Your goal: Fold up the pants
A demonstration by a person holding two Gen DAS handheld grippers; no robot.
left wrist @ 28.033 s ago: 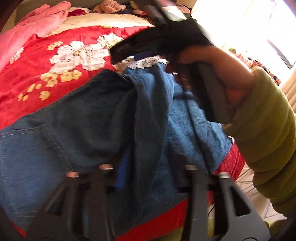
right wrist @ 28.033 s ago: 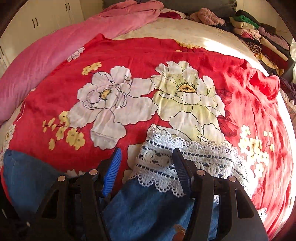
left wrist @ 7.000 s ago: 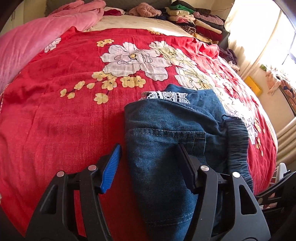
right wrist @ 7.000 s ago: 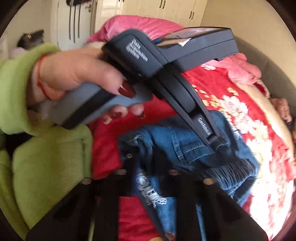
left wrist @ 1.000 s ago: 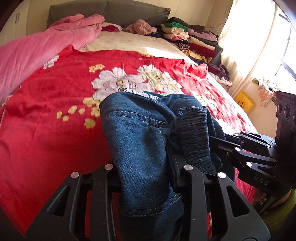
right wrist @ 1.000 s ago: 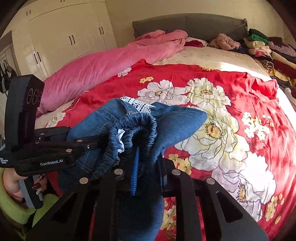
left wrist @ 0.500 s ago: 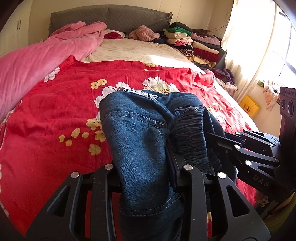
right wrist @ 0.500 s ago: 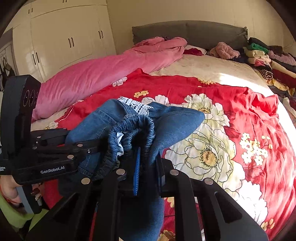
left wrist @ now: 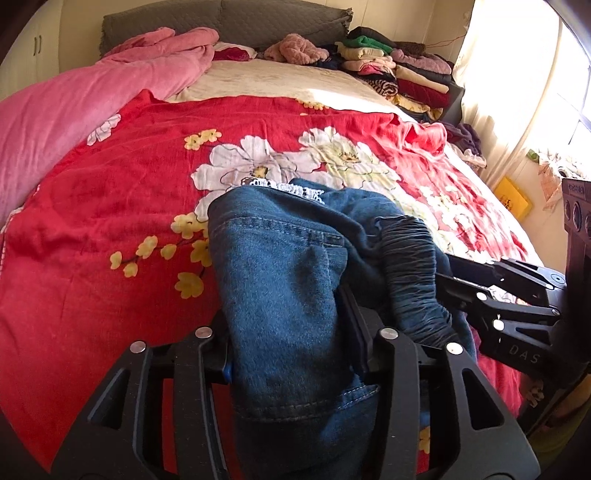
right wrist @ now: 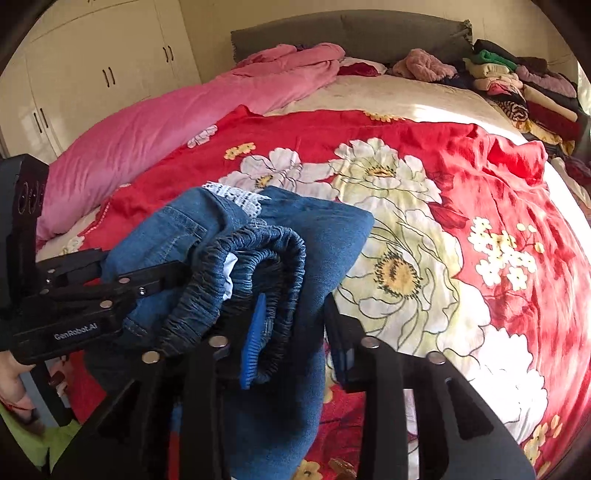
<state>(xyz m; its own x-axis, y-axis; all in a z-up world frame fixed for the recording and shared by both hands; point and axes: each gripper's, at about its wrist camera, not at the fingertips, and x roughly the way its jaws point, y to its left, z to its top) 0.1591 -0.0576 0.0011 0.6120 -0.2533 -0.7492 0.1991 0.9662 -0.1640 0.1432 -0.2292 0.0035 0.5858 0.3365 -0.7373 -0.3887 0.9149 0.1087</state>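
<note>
Left gripper (left wrist: 291, 332) jaws clamped on the denim bundle, pocket side. Right gripper (right wrist: 291, 339) jaws pinched narrow on the gathered waistband (right wrist: 258, 269) plus the layer beside it. Folded pants (left wrist: 295, 280) held between both, lifted off the red floral bedspread (left wrist: 110, 221), near edge of bed; lace hem (left wrist: 284, 186) poking out at the far end of the bundle.

Likely step: carry the folded bundle and set it down, probably toward the clothes stack. To do well:
- Keep both grips closed and level; uneven height lets layers slide apart.
- Move both in parallel, no spreading, else fold opens.
- Lower far end first onto the bed, then release, one side at a time.
- Watch the loose denim hanging below the left jaws; may drag and unfold on contact.
- Bundle thick and soft, waistband springy; expect it to relax on release, may need a pat flat.

Around:
- Pink blanket (right wrist: 184, 122) piled along the left, running to the far end.
- Grey headboard cushion (right wrist: 351, 31) at far end.
- Stack of folded clothes (left wrist: 399, 77) far right, near the window.
- Pink fuzzy garment (right wrist: 421, 66) far centre.
- White wardrobe (right wrist: 103, 74) far left.
- Yellow item (left wrist: 513, 197) on the floor at right; cannot tell what.

Path across the bedspread open; only a raised wrinkle far right.
</note>
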